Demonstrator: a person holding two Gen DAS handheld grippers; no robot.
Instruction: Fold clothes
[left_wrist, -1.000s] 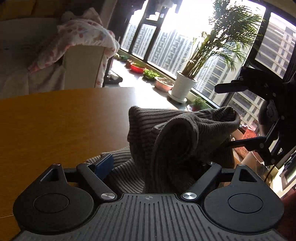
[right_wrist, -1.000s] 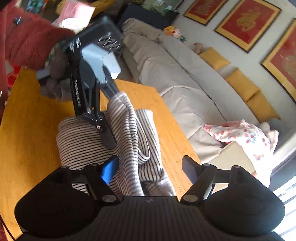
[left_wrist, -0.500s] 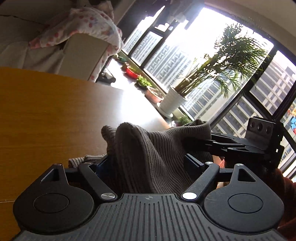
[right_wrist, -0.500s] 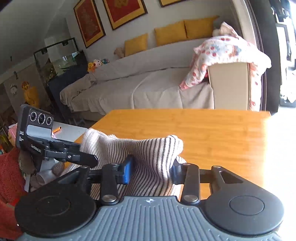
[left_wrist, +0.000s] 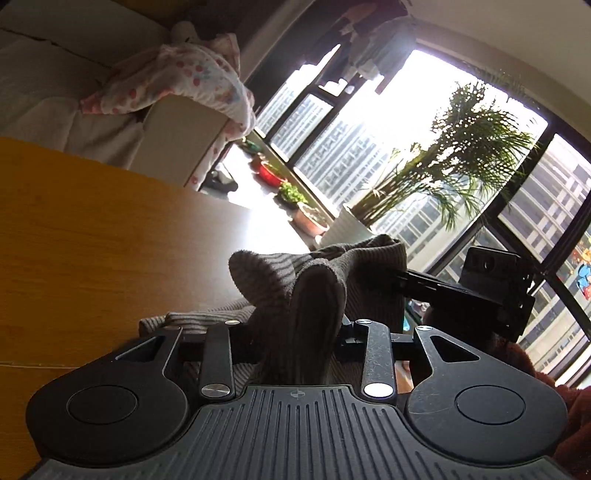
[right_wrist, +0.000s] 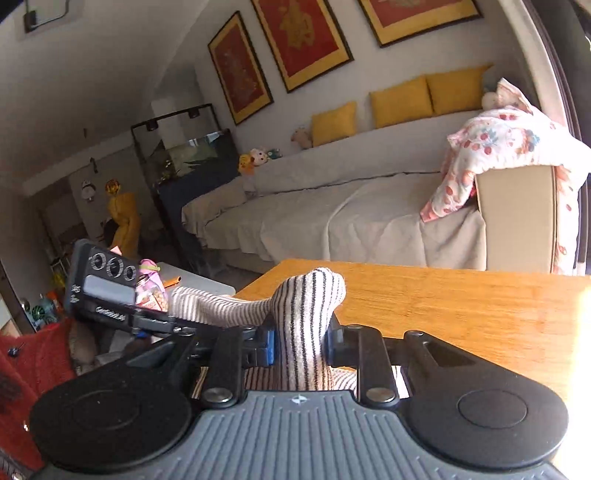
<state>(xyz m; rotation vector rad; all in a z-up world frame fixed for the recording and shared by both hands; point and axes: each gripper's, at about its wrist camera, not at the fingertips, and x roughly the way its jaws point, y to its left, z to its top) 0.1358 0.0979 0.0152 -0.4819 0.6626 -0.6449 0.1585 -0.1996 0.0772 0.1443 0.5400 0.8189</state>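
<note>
A cream garment with thin dark stripes lies bunched at the near edge of a wooden table. My right gripper is shut on a raised fold of it. In the left wrist view the same garment looks dark against the window light. My left gripper is shut on another raised fold. Each gripper shows in the other's view: the right one at the right, the left one at the left. The fingertips are hidden by cloth.
A grey sofa with yellow cushions and a floral blanket stands beyond the table. A large window with a potted palm and small plant pots lies past the table's far edge. A red-sleeved arm holds the left gripper.
Both grippers have closed on folds of the striped garment and lifted them. The right gripper swung from looking down at the table to a low level view.
</note>
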